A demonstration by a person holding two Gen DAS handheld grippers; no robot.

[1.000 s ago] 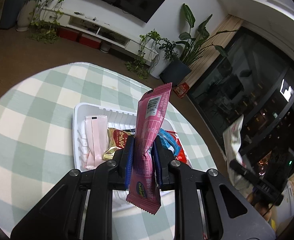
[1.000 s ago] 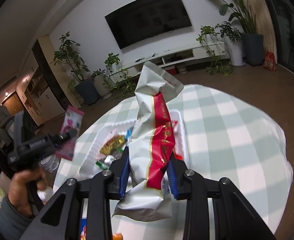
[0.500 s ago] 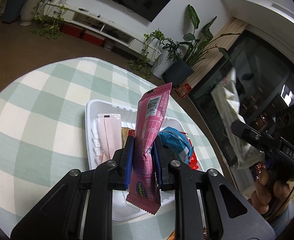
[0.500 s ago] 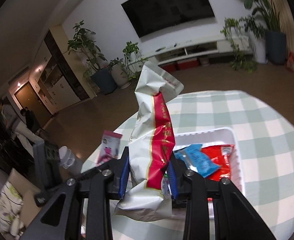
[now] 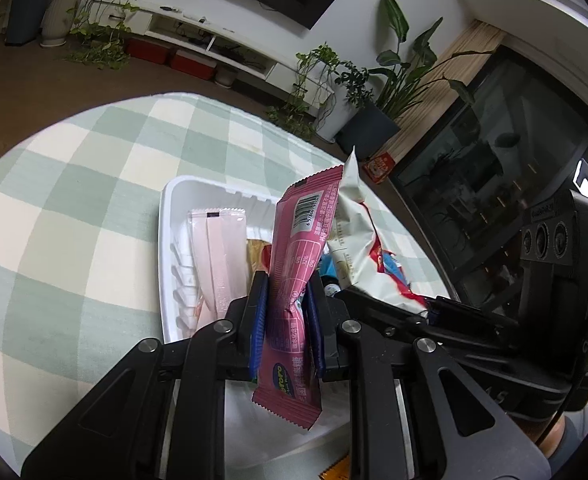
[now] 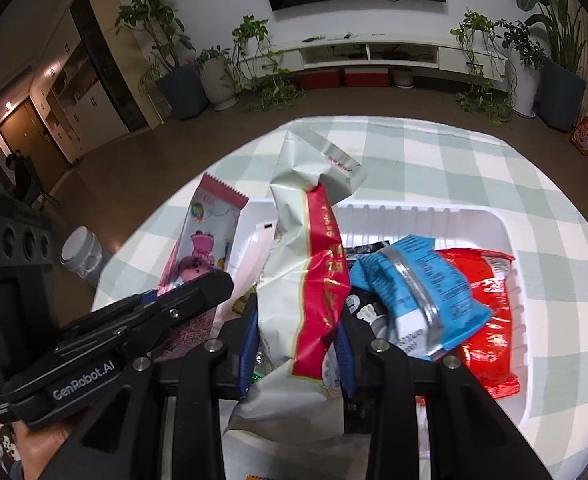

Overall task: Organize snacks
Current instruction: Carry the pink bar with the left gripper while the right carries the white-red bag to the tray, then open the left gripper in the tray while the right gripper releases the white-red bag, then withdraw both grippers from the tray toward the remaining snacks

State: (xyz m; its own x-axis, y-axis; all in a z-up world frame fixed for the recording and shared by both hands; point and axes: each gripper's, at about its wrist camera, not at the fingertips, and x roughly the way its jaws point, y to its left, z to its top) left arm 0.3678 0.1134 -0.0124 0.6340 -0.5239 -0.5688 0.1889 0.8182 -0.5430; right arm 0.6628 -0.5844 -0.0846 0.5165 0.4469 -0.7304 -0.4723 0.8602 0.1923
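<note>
Over white tray [image 6: 510,232], 2 tongs clamp snack packets.

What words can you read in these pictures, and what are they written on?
"GenRobot.AI": white letters on the black body of the left gripper.
Pink candy wrapper: barcode and small print, too small to read.
White and red snack bag: gold print, too blurred.
Blue packet: print too small.

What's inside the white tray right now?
In the white tray: a blue packet lying on a red packet, and a pale pink sachet. Whatever lies behind the held packets is covered.
</note>
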